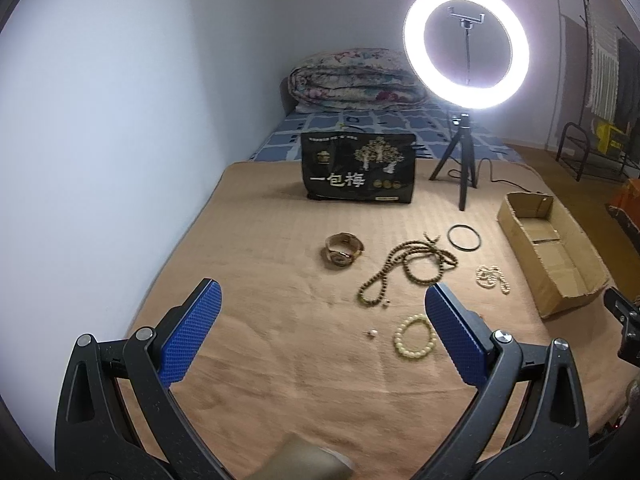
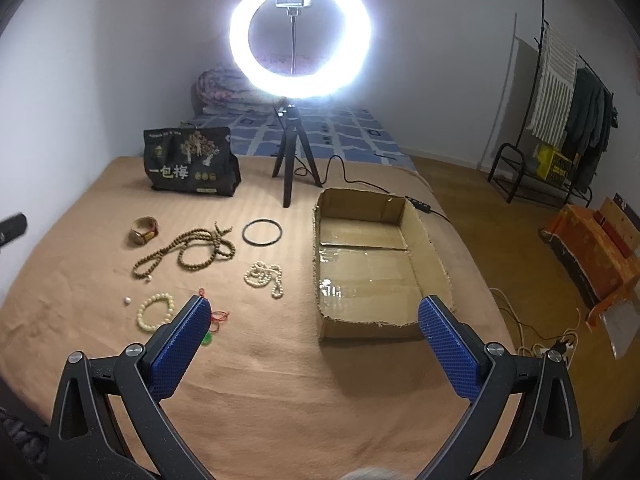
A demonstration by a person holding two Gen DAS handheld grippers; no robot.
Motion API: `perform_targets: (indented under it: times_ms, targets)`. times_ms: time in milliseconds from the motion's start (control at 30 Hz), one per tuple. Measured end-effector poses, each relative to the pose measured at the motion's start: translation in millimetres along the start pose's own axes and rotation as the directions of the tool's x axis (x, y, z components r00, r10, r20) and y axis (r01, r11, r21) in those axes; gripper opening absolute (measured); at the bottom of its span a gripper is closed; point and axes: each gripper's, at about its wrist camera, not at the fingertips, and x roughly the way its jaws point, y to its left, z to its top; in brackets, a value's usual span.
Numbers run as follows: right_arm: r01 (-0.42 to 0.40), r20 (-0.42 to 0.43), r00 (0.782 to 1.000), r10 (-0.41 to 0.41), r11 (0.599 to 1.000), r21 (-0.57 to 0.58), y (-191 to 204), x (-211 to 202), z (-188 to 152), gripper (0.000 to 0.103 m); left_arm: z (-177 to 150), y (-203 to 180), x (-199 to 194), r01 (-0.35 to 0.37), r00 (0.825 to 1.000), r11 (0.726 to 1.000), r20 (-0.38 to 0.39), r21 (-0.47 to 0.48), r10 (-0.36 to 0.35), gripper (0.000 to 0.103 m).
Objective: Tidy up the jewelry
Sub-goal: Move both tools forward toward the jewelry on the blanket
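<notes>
I'm working over a bed [image 2: 260, 400] covered by a tan blanket, which gives the pieces a soft, flat bed to lie spread on. The ring light [image 2: 300, 36] on its tripod stands at the far side, facing me, presumably to light the layout. The open cardboard box [image 2: 436, 256] sits to the right of the jewelry, empty as far as I see, so I judge it is the place things go. A black snack bag [image 2: 190, 164] stands upright behind the pieces, out of the way.

The jewelry lies apart, each piece easy to single out: the long brown bead strand [image 2: 188, 250], the black bangle [image 2: 262, 233], the gold watch [image 2: 144, 231], a heaped pearl necklace [image 2: 266, 276], a pale bead bracelet [image 2: 156, 312], a red cord with a green charm [image 2: 216, 320] partly behind my finger, and one loose pearl [image 2: 127, 300].

My left gripper [image 1: 324, 336] and right gripper [image 2: 314, 336] both hover spread wide, holding nothing; no piece looks sorted yet.
</notes>
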Motion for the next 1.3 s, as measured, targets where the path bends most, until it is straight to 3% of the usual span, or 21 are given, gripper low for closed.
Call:
perform_targets:
  times_ms: [133,267,467,667,900,1033,1133,1300]
  targets:
    - [-0.079,-0.051,0.996,0.079,0.997,-0.010,4.5,11.1,0.3,0.103,6.2,13.4,9.6,-0.015,1.000,1.000,-0.013,0.009,0.015,0.103]
    - [-0.092,-0.056,0.994,0.089,0.994,-0.051,15.7,16.4,0.9,0.103,11.7,25.2,20.7,-0.017,0.999,1.000,-0.033,0.015,0.018,0.103]
    - [-0.188,-0.060,0.980,0.187,0.982,0.000,19.7,27.2,7.6,0.103,5.2,33.2,47.5,0.002,0.994,1.000,-0.106,0.016,0.000,0.103]
    - [-0.107,-0.058,0.993,0.103,0.991,-0.074,36.2,31.9,15.1,0.103,-6.2,26.9,67.9,0.112,0.977,0.994,-0.179,-0.013,-0.112,0.103]
    - [-0.115,-0.081,0.991,0.108,0.989,-0.094,41.2,45.3,21.2,0.102,-5.6,17.7,74.5,0.124,0.974,0.992,-0.188,-0.019,-0.126,0.100]
    - [-0.152,-0.105,0.984,0.144,0.985,-0.078,41.5,54.0,20.9,0.102,-4.7,16.3,82.6,0.127,0.972,0.992,-0.196,-0.013,-0.127,0.100]
    - [-0.193,-0.128,0.975,0.182,0.978,-0.084,43.7,63.8,18.8,0.103,-6.9,16.5,92.7,0.091,0.972,0.996,-0.220,0.001,-0.089,0.100]
    - [-0.277,-0.169,0.950,0.261,0.958,-0.074,47.3,74.8,14.1,0.102,-13.4,22.2,112.3,0.093,0.954,0.995,-0.284,-0.017,-0.094,0.094]
